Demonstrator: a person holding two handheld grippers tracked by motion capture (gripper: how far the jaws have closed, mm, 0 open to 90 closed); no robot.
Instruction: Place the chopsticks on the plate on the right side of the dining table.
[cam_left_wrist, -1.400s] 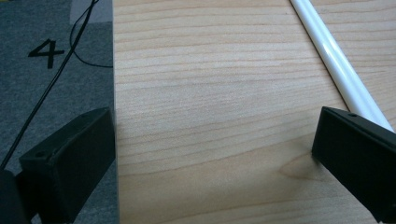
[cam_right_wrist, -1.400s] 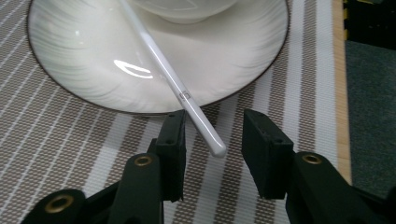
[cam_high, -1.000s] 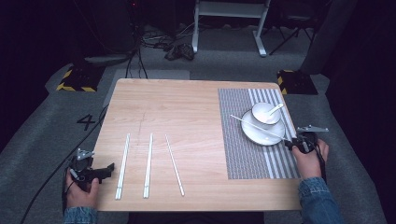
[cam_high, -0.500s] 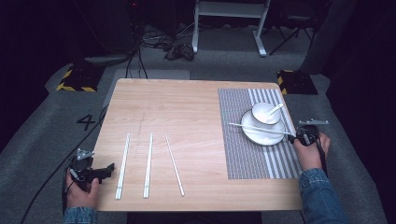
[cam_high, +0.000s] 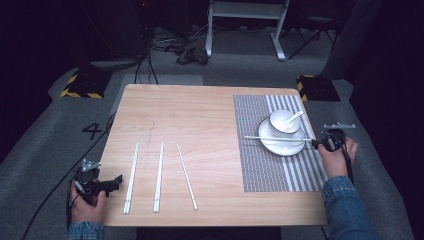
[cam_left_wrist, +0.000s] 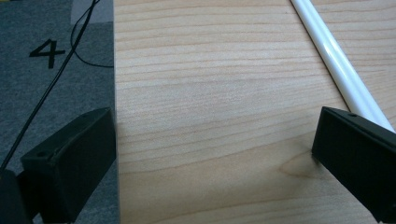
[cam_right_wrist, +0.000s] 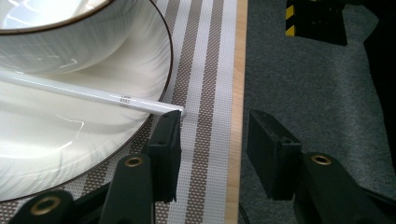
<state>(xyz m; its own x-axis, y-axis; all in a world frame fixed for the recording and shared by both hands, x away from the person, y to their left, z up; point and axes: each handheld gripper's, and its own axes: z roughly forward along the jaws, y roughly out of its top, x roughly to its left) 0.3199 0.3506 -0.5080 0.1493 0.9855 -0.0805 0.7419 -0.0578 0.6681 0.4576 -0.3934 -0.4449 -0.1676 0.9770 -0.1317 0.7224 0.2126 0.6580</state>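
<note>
Just ahead of the right gripper (cam_right_wrist: 212, 149), a white chopstick (cam_right_wrist: 93, 95) lay across the plate (cam_right_wrist: 70, 154), its near end touching the tip of one jaw. The jaws had just been opening and stood spread, nothing between them. Thin, stiff, glossy and light, the chopstick would likely slip or roll; a pinch near that overhanging end looked best. Far off, the left gripper (cam_high: 100, 184) hung spread at the counter (cam_high: 200, 120) edge beside other chopsticks (cam_high: 131, 177).
</note>
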